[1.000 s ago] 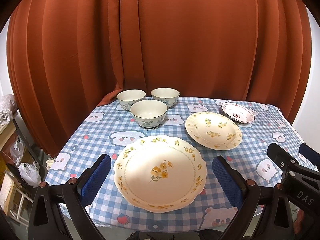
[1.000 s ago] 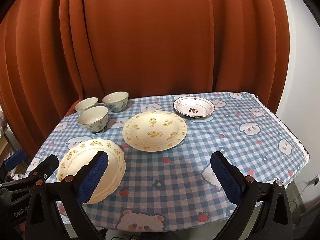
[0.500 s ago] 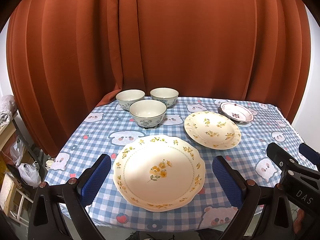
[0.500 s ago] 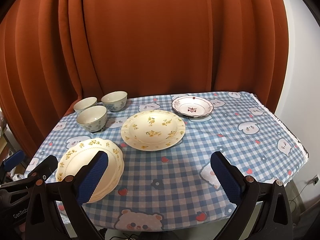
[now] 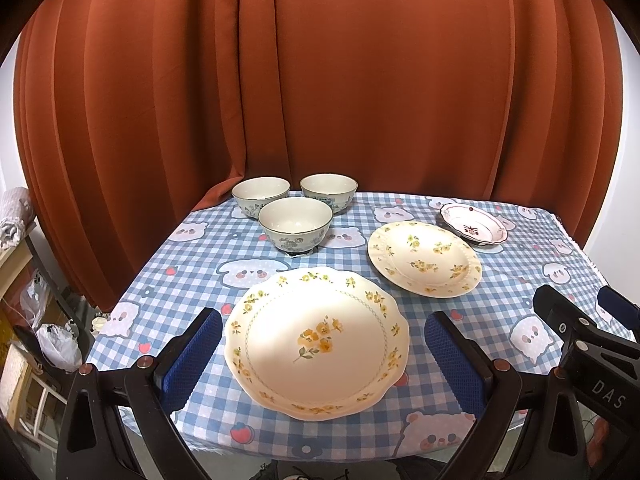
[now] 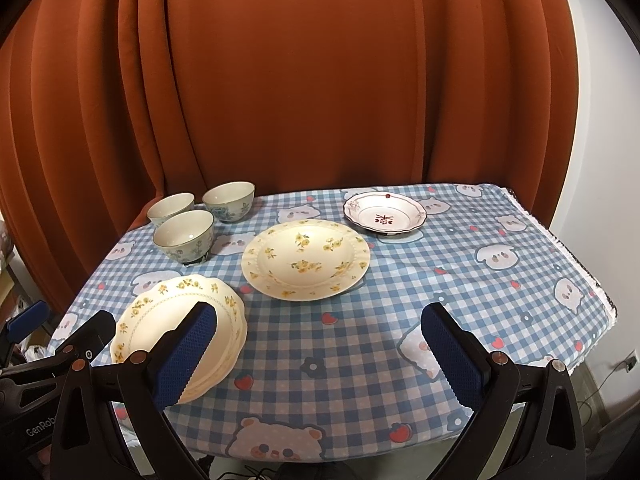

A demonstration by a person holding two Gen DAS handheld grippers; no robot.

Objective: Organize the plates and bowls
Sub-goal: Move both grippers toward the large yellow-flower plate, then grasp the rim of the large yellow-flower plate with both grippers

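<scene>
A large cream plate with yellow flowers (image 5: pixel 318 338) (image 6: pixel 160 314) lies at the table's near left, straight in front of my open left gripper (image 5: pixel 322 354). A second flowered plate (image 5: pixel 424 257) (image 6: pixel 305 258) sits mid-table. Behind it rests a small white dish with red marks (image 5: pixel 474 229) (image 6: pixel 385 213). Three pale floral bowls (image 5: pixel 295 224) (image 6: pixel 184 236) cluster at the far left. My right gripper (image 6: pixel 320 354) hangs open over bare cloth at the near edge, holding nothing.
The table wears a blue checked cloth with bear prints (image 6: pixel 460 280). An orange curtain (image 5: pixel 320 80) closes off the back. The right half of the cloth is bare. Shelving and plastic bags (image 5: pixel 52 340) stand left of the table.
Both views have drifted slightly; the plates and bowls sit a touch lower and nearer in frame. Nothing on the table moved and both grippers stay open.
</scene>
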